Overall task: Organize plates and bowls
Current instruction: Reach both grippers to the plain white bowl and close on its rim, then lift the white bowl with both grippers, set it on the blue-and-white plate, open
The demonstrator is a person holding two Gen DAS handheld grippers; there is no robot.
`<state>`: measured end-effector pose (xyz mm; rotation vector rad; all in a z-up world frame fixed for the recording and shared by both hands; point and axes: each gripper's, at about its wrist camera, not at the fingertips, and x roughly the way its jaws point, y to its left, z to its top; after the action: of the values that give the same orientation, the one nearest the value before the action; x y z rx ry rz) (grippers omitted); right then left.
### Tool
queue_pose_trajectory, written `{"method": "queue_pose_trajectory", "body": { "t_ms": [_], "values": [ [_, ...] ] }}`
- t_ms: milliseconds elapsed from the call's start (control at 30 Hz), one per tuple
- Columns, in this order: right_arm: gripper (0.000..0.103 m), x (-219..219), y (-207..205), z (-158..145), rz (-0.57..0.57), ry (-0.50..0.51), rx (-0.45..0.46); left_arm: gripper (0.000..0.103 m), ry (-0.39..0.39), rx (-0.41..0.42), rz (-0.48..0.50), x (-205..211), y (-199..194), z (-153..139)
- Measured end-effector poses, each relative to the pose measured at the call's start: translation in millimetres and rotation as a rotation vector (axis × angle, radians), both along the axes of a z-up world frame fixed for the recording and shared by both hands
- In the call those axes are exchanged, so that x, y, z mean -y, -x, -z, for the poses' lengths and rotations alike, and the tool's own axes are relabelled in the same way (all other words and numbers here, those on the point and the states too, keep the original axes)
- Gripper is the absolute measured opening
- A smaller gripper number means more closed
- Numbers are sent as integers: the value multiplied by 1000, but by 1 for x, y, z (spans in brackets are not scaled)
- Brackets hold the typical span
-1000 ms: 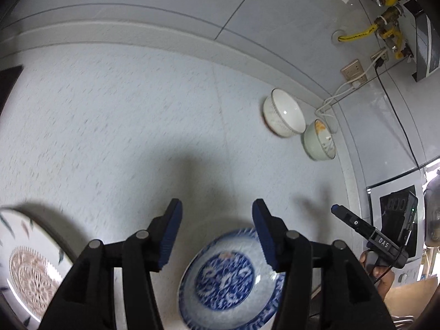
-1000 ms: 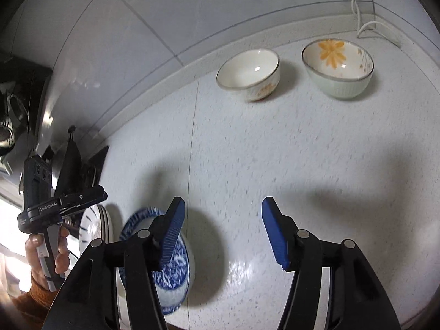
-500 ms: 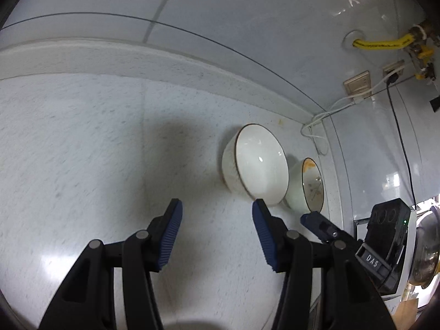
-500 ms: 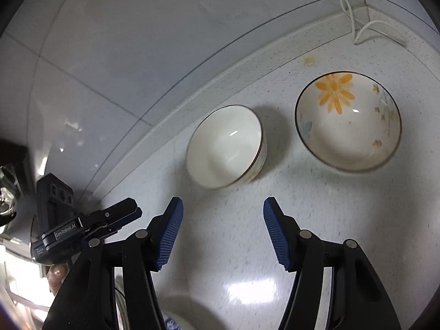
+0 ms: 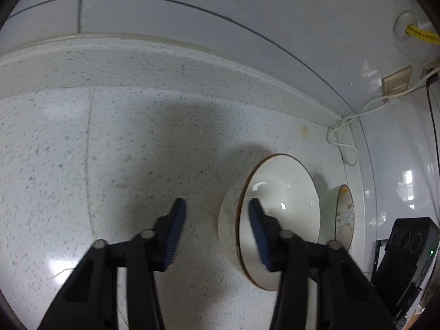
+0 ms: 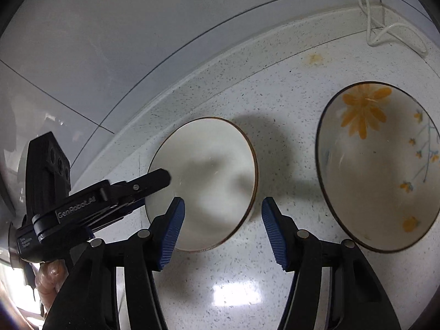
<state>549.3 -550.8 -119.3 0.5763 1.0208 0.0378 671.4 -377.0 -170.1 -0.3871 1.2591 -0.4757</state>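
A white bowl with a brown rim (image 5: 286, 192) (image 6: 209, 170) stands on the speckled counter near the back wall. A bowl with an orange flower inside (image 6: 379, 165) stands to its right; only its edge (image 5: 345, 214) shows in the left wrist view. My left gripper (image 5: 217, 228) is open, its right finger inside the white bowl and its left finger outside the bowl's left wall; it also shows in the right wrist view (image 6: 154, 184). My right gripper (image 6: 221, 222) is open over the white bowl's near right rim, empty.
The tiled wall rises just behind the bowls. A white cable (image 6: 390, 27) lies coiled in the back right corner (image 5: 343, 137). A wall socket (image 5: 396, 84) and a yellow hose (image 5: 420, 35) sit on the wall. The person's hand (image 6: 52, 277) holds the left gripper.
Both grippers moved forward from the blue plate to the bowls. The left gripper now straddles the white bowl's left wall. The right gripper closed in on the same bowl.
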Motion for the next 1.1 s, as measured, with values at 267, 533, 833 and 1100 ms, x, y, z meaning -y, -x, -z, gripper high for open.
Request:
{"method": "queue_pose_trajectory", "body": {
  "t_ms": [267, 533, 833, 1100],
  "values": [
    [21, 4, -4, 6, 6, 47, -10, 12, 12, -11, -26, 4, 1, 9],
    [20, -7, 25, -7, -44, 63, 9, 12, 36, -22, -61, -13, 39, 1],
    [20, -38, 111, -57, -130, 82, 67, 12, 66, 20, -95, -59, 145, -49],
    [20, -88, 189, -85, -232, 66, 107, 12, 40, 66, -119, -111, 250, -87]
  ]
}}
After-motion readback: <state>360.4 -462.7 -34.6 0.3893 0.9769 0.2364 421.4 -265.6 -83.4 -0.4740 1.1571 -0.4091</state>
